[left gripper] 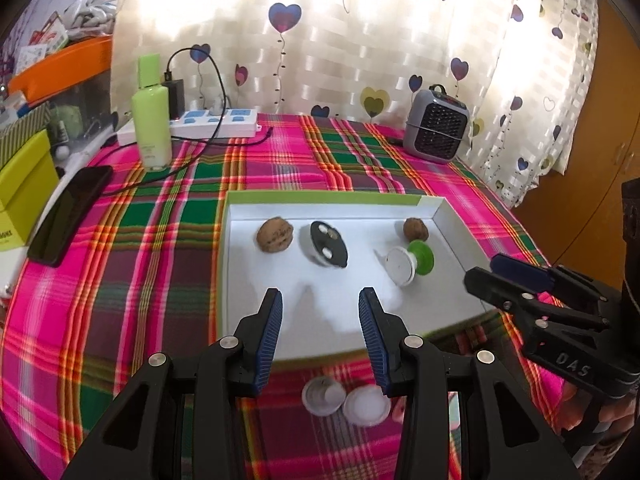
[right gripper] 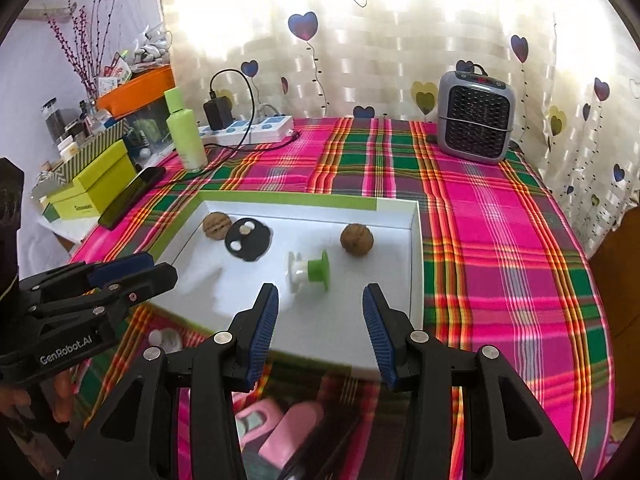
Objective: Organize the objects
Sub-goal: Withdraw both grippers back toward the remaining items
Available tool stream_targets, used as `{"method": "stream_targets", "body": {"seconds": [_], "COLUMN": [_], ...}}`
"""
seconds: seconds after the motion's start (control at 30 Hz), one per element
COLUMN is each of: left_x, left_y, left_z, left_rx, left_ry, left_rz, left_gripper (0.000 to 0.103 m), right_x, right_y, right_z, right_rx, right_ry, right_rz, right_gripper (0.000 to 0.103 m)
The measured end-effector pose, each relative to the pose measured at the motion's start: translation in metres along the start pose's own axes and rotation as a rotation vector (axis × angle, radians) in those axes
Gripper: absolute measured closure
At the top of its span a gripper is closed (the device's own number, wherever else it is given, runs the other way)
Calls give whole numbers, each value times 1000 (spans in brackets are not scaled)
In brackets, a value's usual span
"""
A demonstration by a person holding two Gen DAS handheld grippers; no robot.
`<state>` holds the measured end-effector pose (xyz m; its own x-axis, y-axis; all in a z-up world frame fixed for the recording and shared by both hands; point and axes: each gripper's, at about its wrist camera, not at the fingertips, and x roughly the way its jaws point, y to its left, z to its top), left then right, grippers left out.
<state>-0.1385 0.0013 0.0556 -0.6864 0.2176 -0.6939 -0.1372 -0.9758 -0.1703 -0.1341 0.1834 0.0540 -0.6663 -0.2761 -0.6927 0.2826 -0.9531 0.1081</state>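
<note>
Two wrinkled brown walnuts [left gripper: 275, 235] [left gripper: 415, 229], one black disc [left gripper: 329, 244] and one green-and-white spool [left gripper: 410, 263] lie in a shallow white cardboard tray [left gripper: 456, 216] on the plaid-clothed table [left gripper: 120, 280], ahead of both grippers' [left gripper: 320, 320] [right gripper: 320, 316] ribbed blue jaws, which stand apart and empty.

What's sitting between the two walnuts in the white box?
Between the left walnut and right walnut lies the black disc; the green-and-white spool sits nearer. Both views show this.
</note>
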Motion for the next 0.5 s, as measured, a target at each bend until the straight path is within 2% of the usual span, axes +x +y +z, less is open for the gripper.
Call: {"method": "stream_targets", "body": {"seconds": [0.5], "left_x": [-19], "left_y": [12], "left_z": [-34], "left_rx": [-31], "left_ry": [3], "left_rz": [-13], "left_gripper": [65], "right_x": [-28], "right_y": [10], "right_z": [-37], "right_rx": [4], "right_ry": [-5], "right_rz": [-28], "right_gripper": [58]}}
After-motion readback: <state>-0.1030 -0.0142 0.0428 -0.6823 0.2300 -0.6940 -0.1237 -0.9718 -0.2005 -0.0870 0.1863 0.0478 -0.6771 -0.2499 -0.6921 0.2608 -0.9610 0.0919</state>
